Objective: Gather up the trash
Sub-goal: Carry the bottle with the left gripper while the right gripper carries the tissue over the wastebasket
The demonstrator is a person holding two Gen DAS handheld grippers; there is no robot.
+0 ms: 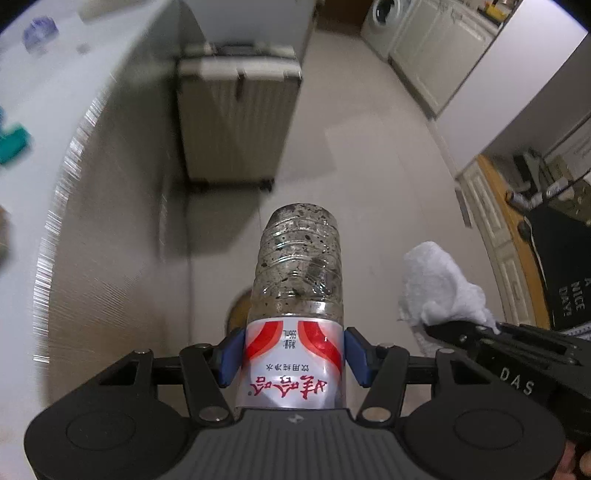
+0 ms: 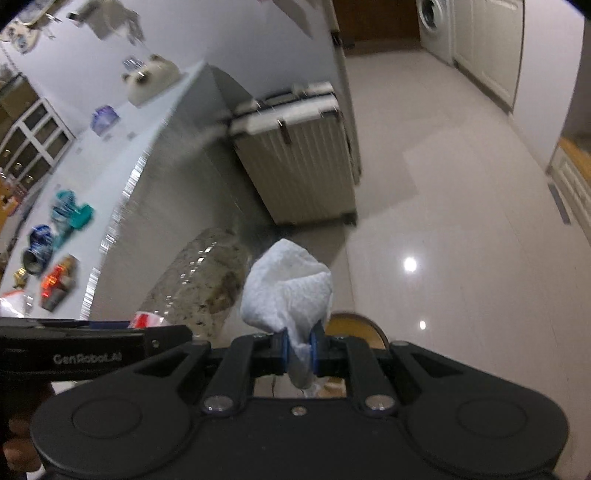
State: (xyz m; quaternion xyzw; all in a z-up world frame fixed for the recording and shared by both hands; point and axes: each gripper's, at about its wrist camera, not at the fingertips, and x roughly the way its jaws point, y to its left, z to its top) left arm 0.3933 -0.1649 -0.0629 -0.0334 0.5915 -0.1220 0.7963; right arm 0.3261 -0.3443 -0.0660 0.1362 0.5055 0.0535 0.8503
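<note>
Pale glossy floor tiles (image 2: 461, 206) fill the background under both our grippers, and now in to the fingers. Our left gripper (image 1: 293, 360) has its blue-padded fingers (image 1: 229, 360) clamped on the labelled waist of a plastic bottle (image 1: 295, 295), red-and-white label toward us, its clear, speckled, grimy end pointing away over the floor. Our right gripper (image 2: 298, 350) has its fingers (image 2: 282, 350) pinched tight together on a crumpled white tissue (image 2: 290, 291), which balloons out just beyond the tips.

Moving outward: the left view shows the label print and the bottle straight on, with the tissue (image 1: 443, 284) and the black body of the right gripper coming in at the right edge. The right view catches the bottle (image 2: 207, 280) only from the side, blurred, beside the left gripper's black housing. Just past the tips, a round tan shape sits low on the floor, mostly hidden; we cannot tell what it is.

Further out, a ribbed pale suitcase (image 2: 295, 158) stands upright on the floor against the white tabletop (image 2: 92, 173). Only the right view shows the tabletop's clutter well: teal, blue and red items, blurred. A washing machine (image 1: 386, 14) sits at the far wall.
</note>
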